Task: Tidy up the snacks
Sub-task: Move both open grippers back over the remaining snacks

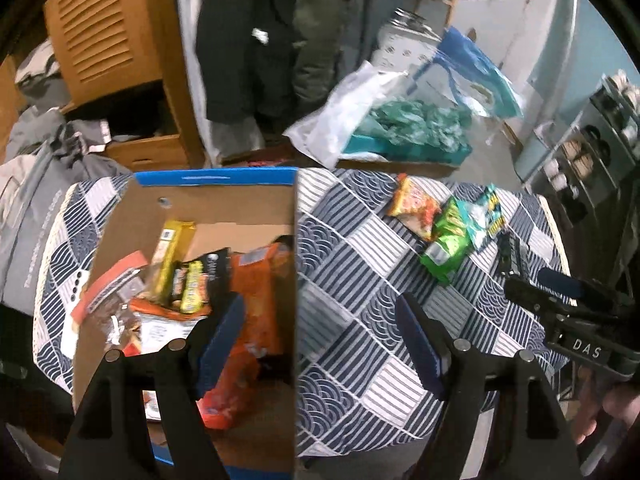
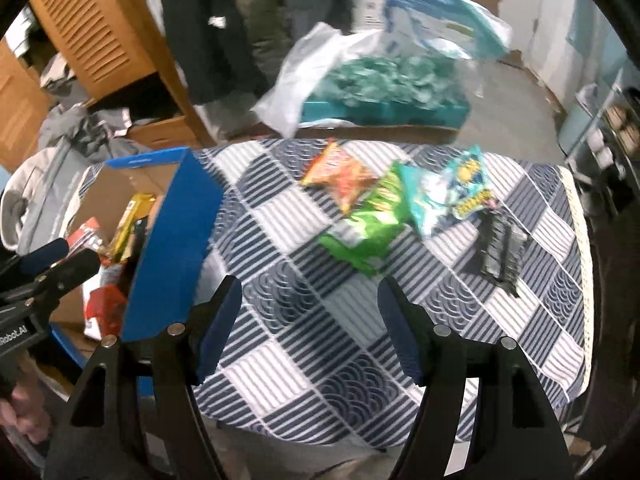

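Observation:
A blue-edged cardboard box stands on the left of the table and holds several snack packs, among them an orange bag and a yellow box. On the cloth to the right lie an orange-red bag, a green bag, a teal bag and a black pack. My left gripper is open and empty, astride the box's right wall. My right gripper is open and empty above the cloth, short of the green bag.
The table wears a blue-and-white patterned cloth. Behind it are a wooden cabinet, hanging coats, a teal crate with plastic bags and a shelf rack at right. Grey clothes lie left.

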Available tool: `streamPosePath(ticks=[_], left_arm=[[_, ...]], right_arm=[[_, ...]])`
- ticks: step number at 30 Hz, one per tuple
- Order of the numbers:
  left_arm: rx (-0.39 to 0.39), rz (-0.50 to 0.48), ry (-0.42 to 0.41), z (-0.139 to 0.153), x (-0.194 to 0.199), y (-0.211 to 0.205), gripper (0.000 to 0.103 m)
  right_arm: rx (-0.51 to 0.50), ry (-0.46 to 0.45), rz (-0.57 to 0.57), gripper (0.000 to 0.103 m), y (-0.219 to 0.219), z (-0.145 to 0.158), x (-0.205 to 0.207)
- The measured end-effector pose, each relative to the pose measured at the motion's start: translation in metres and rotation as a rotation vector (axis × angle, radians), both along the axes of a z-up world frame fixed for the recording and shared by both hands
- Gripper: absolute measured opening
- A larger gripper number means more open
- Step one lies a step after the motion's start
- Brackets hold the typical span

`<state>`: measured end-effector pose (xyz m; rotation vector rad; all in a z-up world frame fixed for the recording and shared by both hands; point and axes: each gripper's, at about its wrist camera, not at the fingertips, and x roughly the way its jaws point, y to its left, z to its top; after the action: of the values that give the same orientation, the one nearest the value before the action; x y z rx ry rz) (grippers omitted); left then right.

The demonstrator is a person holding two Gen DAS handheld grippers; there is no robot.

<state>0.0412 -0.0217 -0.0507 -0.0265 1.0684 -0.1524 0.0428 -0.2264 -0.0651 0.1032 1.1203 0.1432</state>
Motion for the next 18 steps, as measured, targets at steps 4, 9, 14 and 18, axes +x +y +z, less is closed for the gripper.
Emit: streamPosePath(ticks=[4, 9, 14, 18], left_arm=[[0.031, -0.047, 0.001, -0.005, 0.003, -0.027, 0.079], [0.047, -0.097, 0.015, -0.012, 0.005, -0.058, 0.079], [0.068, -0.136, 0.017, -0.016, 0.011, -0.089, 0.079], [0.07, -0.16, 0.02, -0.019, 0.018, -0.11, 0.079]], right_arm=[[-0.02, -0.006, -0.052, 0.07, -0.028, -0.004, -0.004], [-0.053, -0.004, -0.123, 0.07, -0.066, -0.012, -0.007], [-0.04, 0.022, -0.197, 0.07, -0.104, -0.022, -0.009], [-0.037, 0.033, -0.228, 0.07, -0.125, -0.029, -0.011]])
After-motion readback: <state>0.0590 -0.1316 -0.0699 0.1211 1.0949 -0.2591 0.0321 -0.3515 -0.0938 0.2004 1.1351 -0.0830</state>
